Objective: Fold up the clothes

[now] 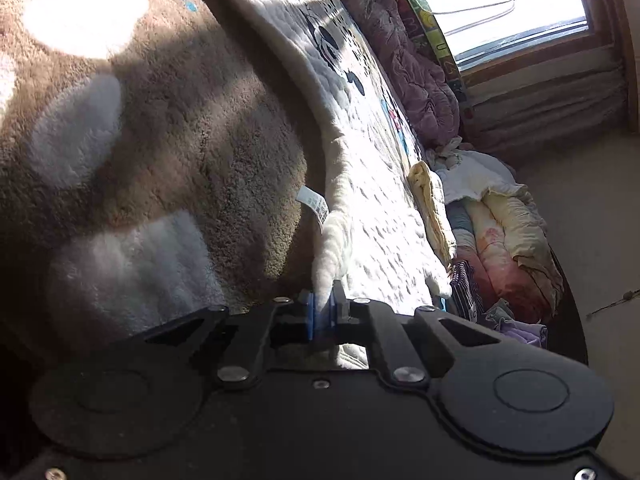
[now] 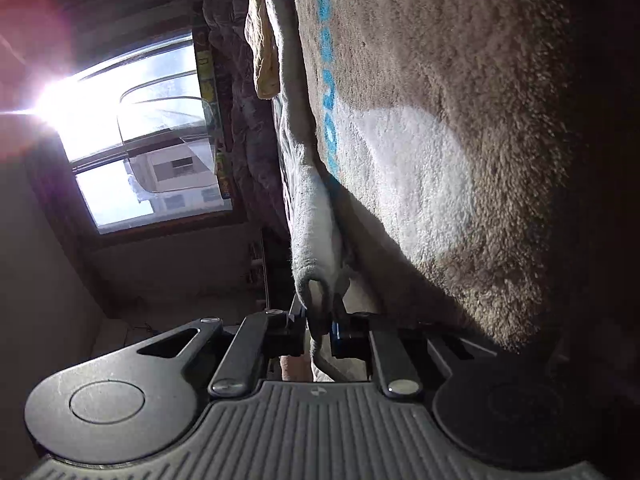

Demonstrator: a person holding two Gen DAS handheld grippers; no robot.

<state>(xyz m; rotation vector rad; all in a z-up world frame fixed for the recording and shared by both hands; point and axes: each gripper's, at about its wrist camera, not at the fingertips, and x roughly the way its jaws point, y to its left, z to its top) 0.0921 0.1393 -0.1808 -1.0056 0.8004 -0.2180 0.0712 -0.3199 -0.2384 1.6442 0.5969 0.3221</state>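
The fluffy brown fleece garment with white patches (image 1: 168, 128) lies on the white quilted bed (image 1: 372, 208), its white hem running far from both the left gripper (image 1: 323, 310) and right gripper (image 2: 320, 320), whose jaws pinch it closed.

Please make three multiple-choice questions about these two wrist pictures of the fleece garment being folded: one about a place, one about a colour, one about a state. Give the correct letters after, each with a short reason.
1. Where is the small white care label?
A. at the garment's white edge
B. on the window
C. on the yellow cloth

2. What colour is the lettering on the brown fleece garment?
A. red
B. blue
C. green

3. How is the left gripper?
A. wide open, empty
B. shut on the white edge
C. shut on the yellow cloth

Answers:
1. A, it hangs beside the white edge, above the gripper.
2. B, the letters in the right wrist view are bright blue.
3. B, the white edge runs down between its closed pads.
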